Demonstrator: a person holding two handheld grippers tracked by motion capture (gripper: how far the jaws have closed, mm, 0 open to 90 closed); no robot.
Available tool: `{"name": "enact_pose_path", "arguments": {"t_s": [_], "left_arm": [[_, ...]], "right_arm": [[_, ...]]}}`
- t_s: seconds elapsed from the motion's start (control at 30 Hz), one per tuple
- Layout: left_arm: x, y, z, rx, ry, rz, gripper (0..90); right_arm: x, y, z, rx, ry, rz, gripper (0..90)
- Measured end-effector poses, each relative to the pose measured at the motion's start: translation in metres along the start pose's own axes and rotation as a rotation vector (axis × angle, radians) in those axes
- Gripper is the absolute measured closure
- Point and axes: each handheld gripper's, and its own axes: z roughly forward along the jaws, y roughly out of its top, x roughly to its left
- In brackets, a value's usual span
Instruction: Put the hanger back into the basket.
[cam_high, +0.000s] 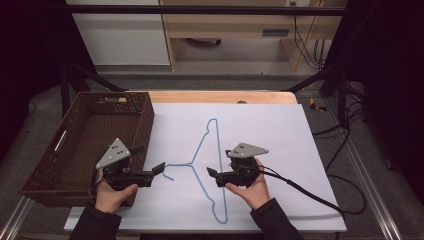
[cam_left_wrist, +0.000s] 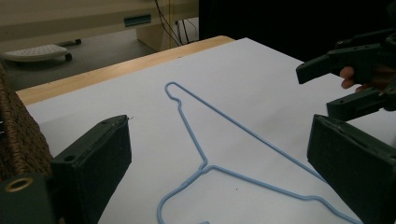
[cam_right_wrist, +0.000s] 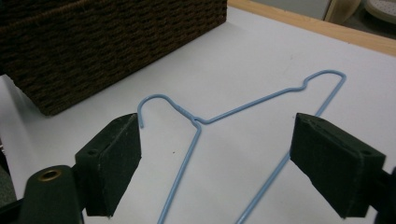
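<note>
A light blue wire hanger (cam_high: 191, 164) lies flat on the white sheet (cam_high: 270, 135), its hook pointing toward the basket. My left gripper (cam_high: 159, 167) is open just left of the hook, jaws aimed right. My right gripper (cam_high: 211, 172) is open too, aimed left, and reaches over the hanger's long bar. In the left gripper view the hanger (cam_left_wrist: 205, 163) lies ahead between my open left gripper (cam_left_wrist: 219, 126) jaws, and the right gripper (cam_left_wrist: 317, 91) shows at the far right. The right gripper view has the hanger's neck (cam_right_wrist: 196, 120) ahead of my open right gripper (cam_right_wrist: 217, 126). Neither touches the wire.
A dark brown woven basket (cam_high: 142, 127) stands at the table's left, close beside the left hand; its side (cam_right_wrist: 93, 42) fills the top left of the right gripper view. A black cable (cam_high: 310, 195) trails right from the right gripper. The wooden table edge (cam_high: 220, 96) runs behind the sheet.
</note>
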Motion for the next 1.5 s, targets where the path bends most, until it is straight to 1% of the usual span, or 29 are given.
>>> {"name": "enact_pose_path", "arguments": {"t_s": [0.03, 0.07, 0.1, 0.17, 0.2, 0.23, 0.27, 0.37, 0.43, 0.5, 0.53, 0.57, 0.6, 0.63, 0.67, 0.7, 0.73, 0.8, 0.9, 1.0, 1.17, 1.27, 1.33, 1.37, 1.4, 1.47, 1.5], "left_arm": [[0.001, 0.0, -0.001, -0.003, 0.003, -0.001, 6.1], [0.003, 0.0, -0.003, -0.006, 0.002, -0.006, 6.1], [0.003, 0.0, -0.003, -0.006, 0.002, -0.006, 6.1], [0.005, 0.0, -0.004, -0.004, 0.0, -0.003, 6.1], [0.006, 0.0, -0.005, -0.002, 0.001, -0.001, 6.1], [0.006, 0.0, -0.005, -0.003, 0.003, -0.003, 6.1], [0.007, 0.0, -0.005, -0.005, 0.002, -0.006, 6.1], [0.009, -0.001, -0.006, -0.006, 0.007, -0.008, 6.1], [0.01, -0.001, -0.007, -0.006, 0.011, -0.01, 6.1], [0.011, -0.001, -0.007, -0.006, 0.01, -0.012, 6.1], [0.011, -0.001, -0.007, -0.005, 0.014, -0.011, 6.2], [0.011, -0.001, -0.007, -0.005, 0.014, -0.011, 6.2], [0.011, -0.001, -0.007, -0.005, 0.015, -0.012, 6.2], [0.011, -0.001, -0.007, -0.005, 0.015, -0.012, 6.2], [0.011, -0.001, -0.007, -0.005, 0.017, -0.012, 6.2], [0.011, -0.001, -0.008, -0.008, 0.019, -0.014, 6.2], [0.011, -0.001, -0.008, -0.008, 0.019, -0.014, 6.3], [0.012, 0.0, -0.008, -0.009, 0.021, -0.013, 6.3], [0.012, -0.001, -0.009, -0.01, 0.02, -0.014, 6.4], [0.012, -0.001, -0.009, -0.01, 0.022, -0.015, 6.3], [0.012, -0.001, -0.008, -0.007, 0.025, -0.016, 6.5], [0.012, -0.001, -0.007, -0.004, 0.025, -0.016, 6.5], [0.012, -0.001, -0.007, -0.004, 0.024, -0.015, 6.5], [0.012, -0.001, -0.007, -0.004, 0.026, -0.016, 6.6], [0.012, -0.001, -0.007, -0.004, 0.026, -0.016, 6.6], [0.012, -0.002, -0.007, -0.002, 0.026, -0.018, 6.6], [0.012, -0.002, -0.006, -0.001, 0.027, -0.018, 6.6]], "right_arm": [[0.0, 0.0, 0.0, 0.0, 0.0, 0.0, 17.5], [0.002, 0.0, 0.006, 0.011, 0.003, 0.006, 19.0], [0.002, 0.0, 0.006, 0.011, 0.003, 0.006, 19.0], [0.003, 0.0, 0.014, 0.031, 0.004, 0.007, 20.0], [0.005, -0.001, 0.021, 0.046, 0.003, 0.001, 21.1], [0.005, -0.001, 0.021, 0.046, 0.003, 0.001, 21.1], [0.007, -0.002, 0.028, 0.064, 0.007, 0.002, 22.5], [0.01, -0.004, 0.037, 0.086, 0.011, 0.005, 27.0], [0.011, -0.005, 0.04, 0.096, 0.014, 0.005, 27.5], [0.013, -0.006, 0.047, 0.12, 0.01, 0.003, 29.5], [0.015, -0.009, 0.053, 0.147, 0.009, -0.005, 31.4], [0.015, -0.009, 0.053, 0.147, 0.009, -0.005, 31.4], [0.017, -0.012, 0.057, 0.172, 0.007, -0.004, 32.9], [0.017, -0.012, 0.057, 0.172, 0.007, -0.004, 32.9], [0.018, -0.013, 0.06, 0.182, 0.007, -0.017, 34.0], [0.02, -0.016, 0.065, 0.199, 0.006, -0.019, 36.1], [0.02, -0.016, 0.065, 0.199, 0.006, -0.019, 36.1], [0.022, -0.018, 0.07, 0.223, 0.008, -0.011, 39.3], [0.023, -0.02, 0.074, 0.236, 0.002, -0.015, 40.7], [0.025, -0.022, 0.08, 0.251, 0.0, -0.018, 44.4], [0.027, -0.024, 0.083, 0.272, -0.011, -0.021, 47.9], [0.027, -0.026, 0.086, 0.29, -0.014, -0.022, 53.4], [0.027, -0.027, 0.087, 0.297, -0.015, -0.023, 54.7], [0.028, -0.028, 0.088, 0.32, -0.015, -0.006, 57.4], [0.028, -0.028, 0.088, 0.32, -0.015, -0.006, 57.4], [0.029, -0.031, 0.09, 0.332, -0.004, -0.006, 61.8], [0.029, -0.031, 0.09, 0.332, -0.004, -0.006, 61.8]]}}
